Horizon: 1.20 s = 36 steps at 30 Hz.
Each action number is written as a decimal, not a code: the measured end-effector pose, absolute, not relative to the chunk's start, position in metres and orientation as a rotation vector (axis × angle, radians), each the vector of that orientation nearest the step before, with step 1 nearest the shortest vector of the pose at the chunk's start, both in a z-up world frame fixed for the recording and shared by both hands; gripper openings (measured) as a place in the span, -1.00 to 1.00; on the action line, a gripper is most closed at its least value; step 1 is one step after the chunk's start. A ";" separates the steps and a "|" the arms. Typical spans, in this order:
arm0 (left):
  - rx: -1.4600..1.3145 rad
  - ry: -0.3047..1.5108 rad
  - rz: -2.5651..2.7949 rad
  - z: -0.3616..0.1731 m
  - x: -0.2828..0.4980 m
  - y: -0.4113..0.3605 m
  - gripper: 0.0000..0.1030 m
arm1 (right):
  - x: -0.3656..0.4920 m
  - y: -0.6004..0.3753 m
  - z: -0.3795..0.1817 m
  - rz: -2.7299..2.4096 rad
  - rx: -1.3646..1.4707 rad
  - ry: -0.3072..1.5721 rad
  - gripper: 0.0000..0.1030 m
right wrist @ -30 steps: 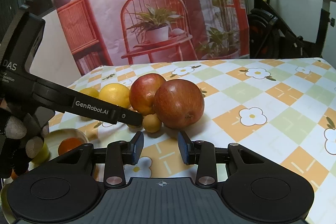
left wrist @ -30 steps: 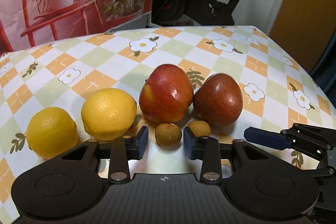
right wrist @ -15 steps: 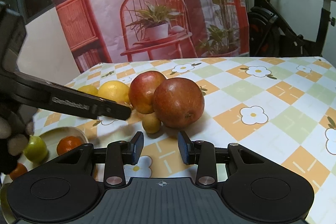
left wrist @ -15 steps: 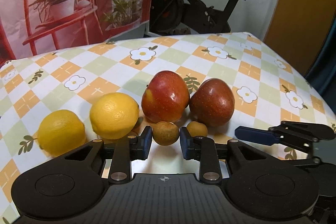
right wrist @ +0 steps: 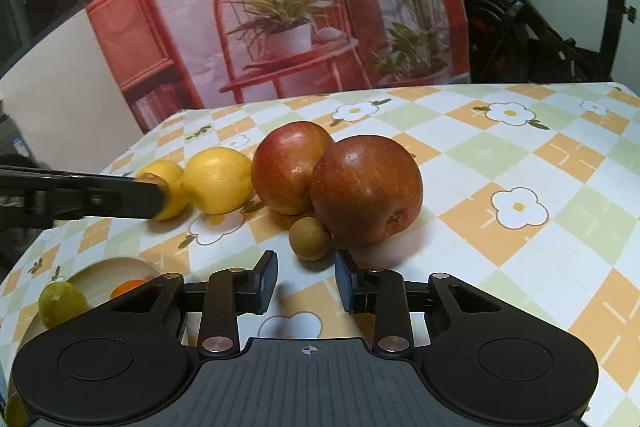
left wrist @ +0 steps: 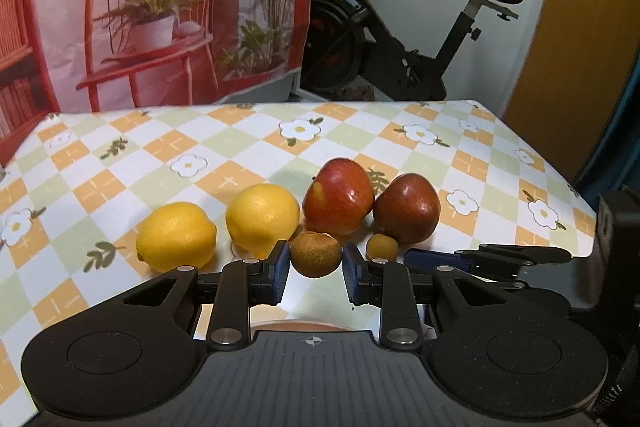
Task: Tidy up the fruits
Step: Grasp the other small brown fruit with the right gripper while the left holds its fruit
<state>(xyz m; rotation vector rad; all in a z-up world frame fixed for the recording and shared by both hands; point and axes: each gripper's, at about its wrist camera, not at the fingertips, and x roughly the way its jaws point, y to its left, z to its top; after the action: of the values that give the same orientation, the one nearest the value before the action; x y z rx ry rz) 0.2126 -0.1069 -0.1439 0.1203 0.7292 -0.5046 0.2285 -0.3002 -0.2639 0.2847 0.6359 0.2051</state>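
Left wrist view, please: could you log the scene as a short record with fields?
left gripper: shut on a brown fruit
right gripper: jaws have just been closing, nothing between them
lemons: two, side by side
apples: two, touching
second small fruit: on the cloth, before the darker apple
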 end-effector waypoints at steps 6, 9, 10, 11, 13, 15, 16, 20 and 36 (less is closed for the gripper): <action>0.084 0.704 -0.500 -0.143 0.203 -0.096 -0.41 | 0.232 -0.293 -0.264 0.153 0.268 0.643 -0.44; 0.066 0.700 -0.488 -0.144 0.198 -0.088 -0.41 | 0.235 -0.289 -0.264 0.137 0.264 0.645 -0.44; 0.058 0.696 -0.483 -0.144 0.196 -0.085 -0.41 | 0.235 -0.288 -0.264 0.131 0.263 0.644 -0.44; 0.051 0.690 -0.478 -0.144 0.195 -0.082 -0.41 | 0.236 -0.287 -0.264 0.124 0.262 0.644 -0.44; 0.036 0.679 -0.472 -0.143 0.192 -0.077 -0.41 | 0.237 -0.284 -0.264 0.112 0.261 0.644 -0.44; 0.023 0.668 -0.470 -0.142 0.189 -0.075 -0.41 | 0.237 -0.283 -0.263 0.103 0.257 0.644 -0.43; 0.021 0.662 -0.470 -0.141 0.188 -0.074 -0.41 | 0.237 -0.282 -0.263 0.100 0.254 0.644 -0.43; 0.012 0.649 -0.475 -0.141 0.186 -0.073 -0.41 | 0.239 -0.280 -0.263 0.092 0.243 0.643 -0.43; -0.053 0.683 -0.485 -0.143 0.178 -0.061 -0.41 | 0.231 -0.284 -0.264 0.110 0.261 0.605 -0.55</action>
<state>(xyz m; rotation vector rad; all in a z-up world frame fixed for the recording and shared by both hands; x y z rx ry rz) 0.1778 -0.0606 -0.1432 -0.0535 0.6833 -0.4850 0.2314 -0.2835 -0.2645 0.2610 0.6048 0.1104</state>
